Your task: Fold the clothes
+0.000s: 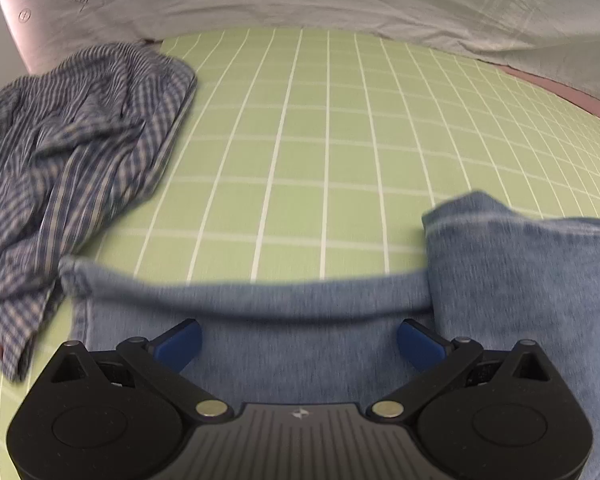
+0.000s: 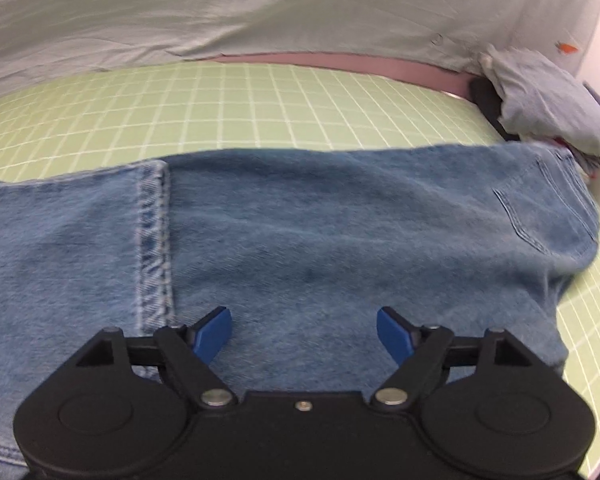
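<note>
My right gripper (image 2: 304,334) hangs over the jeans (image 2: 300,240) with its blue fingers (image 2: 214,332) spread wide and nothing between them; whether the tips graze the denim I cannot tell. The jeans lie folded across the middle of that frame on the green grid mat (image 2: 180,112), a stitched hem running down at the left and a back pocket at the right. My left gripper (image 1: 298,342) is likewise wide apart and empty above the denim, which fills the lower part of its frame, a folded layer stacked at the right. A crumpled blue checked shirt (image 1: 72,152) sits at the left, touching the jeans' edge. A pale bundle of cloth (image 2: 556,104) lies at the upper right of the right-wrist view, with a grey sheet (image 2: 260,8) along the top.
</note>
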Tool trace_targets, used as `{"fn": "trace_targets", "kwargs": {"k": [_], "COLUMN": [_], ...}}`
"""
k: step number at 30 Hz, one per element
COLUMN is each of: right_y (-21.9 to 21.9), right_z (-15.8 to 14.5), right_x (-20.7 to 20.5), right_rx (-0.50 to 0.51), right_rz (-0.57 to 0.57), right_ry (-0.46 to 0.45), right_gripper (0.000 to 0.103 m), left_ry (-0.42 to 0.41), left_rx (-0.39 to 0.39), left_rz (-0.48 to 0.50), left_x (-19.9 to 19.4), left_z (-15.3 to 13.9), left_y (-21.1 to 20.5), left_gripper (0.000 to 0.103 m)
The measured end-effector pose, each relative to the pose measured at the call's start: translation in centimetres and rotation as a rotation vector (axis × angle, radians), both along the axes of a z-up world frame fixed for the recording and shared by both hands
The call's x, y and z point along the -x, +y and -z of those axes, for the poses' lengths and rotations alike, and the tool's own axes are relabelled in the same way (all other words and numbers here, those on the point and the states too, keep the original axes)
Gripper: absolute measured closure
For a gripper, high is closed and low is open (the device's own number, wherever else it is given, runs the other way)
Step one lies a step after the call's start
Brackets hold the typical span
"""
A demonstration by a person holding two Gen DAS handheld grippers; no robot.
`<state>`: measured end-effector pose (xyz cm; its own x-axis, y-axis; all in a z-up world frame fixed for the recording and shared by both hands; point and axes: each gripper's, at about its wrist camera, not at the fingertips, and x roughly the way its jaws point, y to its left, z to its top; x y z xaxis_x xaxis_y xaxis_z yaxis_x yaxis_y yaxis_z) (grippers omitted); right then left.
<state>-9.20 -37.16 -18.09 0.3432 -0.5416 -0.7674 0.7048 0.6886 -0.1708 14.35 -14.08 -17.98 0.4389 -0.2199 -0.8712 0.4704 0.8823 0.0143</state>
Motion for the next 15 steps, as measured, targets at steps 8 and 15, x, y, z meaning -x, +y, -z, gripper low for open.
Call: {"fn": "trace_targets", "kwargs": {"k": [8,15], "right_y": [-0.2,-0.4], "right_z": [0.4,0.6], "right_x": [-0.6,-0.6], "right_rx": [0.022,0.015], "right_rz": [0.046,0.067], "right_ry": [0.027,0.018], "right_gripper": [0.007,0.002], "left_ry": [-0.038,-0.039], "left_rx": [0.039,0.053], "left_rz": [0.048,0.013], "left_x": [-3.5,-3.8], "left_z": [-0.2,-0.3], "left_y": [-1.6,-1.4], "left_gripper": [0.0,0.0]}}
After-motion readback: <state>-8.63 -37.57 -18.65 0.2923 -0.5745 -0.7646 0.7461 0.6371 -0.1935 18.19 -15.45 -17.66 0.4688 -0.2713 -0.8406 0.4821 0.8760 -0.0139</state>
